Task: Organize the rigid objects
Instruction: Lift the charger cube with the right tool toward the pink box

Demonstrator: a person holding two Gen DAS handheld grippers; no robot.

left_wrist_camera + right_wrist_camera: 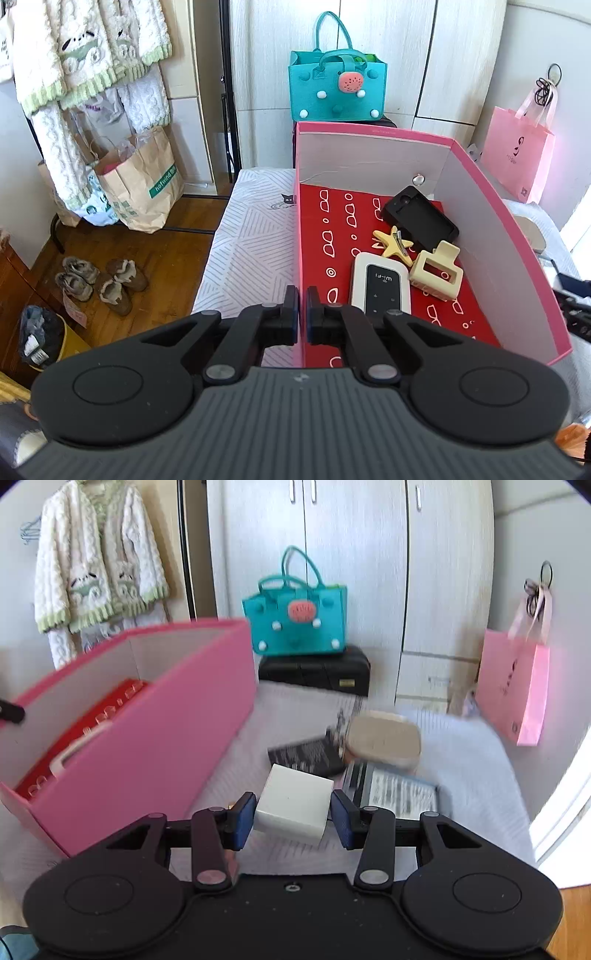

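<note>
The right gripper point(292, 814) has a white cube-shaped block point(293, 805) between its fingers point(243, 821). The block sits tilted, one corner turned toward the camera. Its left face touches the blue pad of the left finger; a thin gap shows between its right face and the right finger, so a firm clamp on it cannot be confirmed. The view is blurred. Beyond the block, on the pale striped bed cover point(469, 746), lie a dark printed card point(304, 755), a beige rounded case point(384, 740) and a flat packet with printed text point(397, 792), all bunched close together. The pink box point(147, 738) stands to the left of the block, near but apart from it.

The left gripper point(302, 312) hangs at the box's near left wall point(300, 236), with its fingers point(290, 314) drawn almost together around the wall's top edge, one finger outside the box, the other inside; whether the pads press the wall is not clear. Inside the box, on the red patterned lining point(328, 236), lie a white Wi-Fi device point(380, 286), a yellow star clip point(391, 242), a cream claw clip point(437, 269) and a black phone case point(419, 218), gathered toward the right side and touching or nearly touching one another. A teal felt bag point(338, 88) stands behind the box.
</note>
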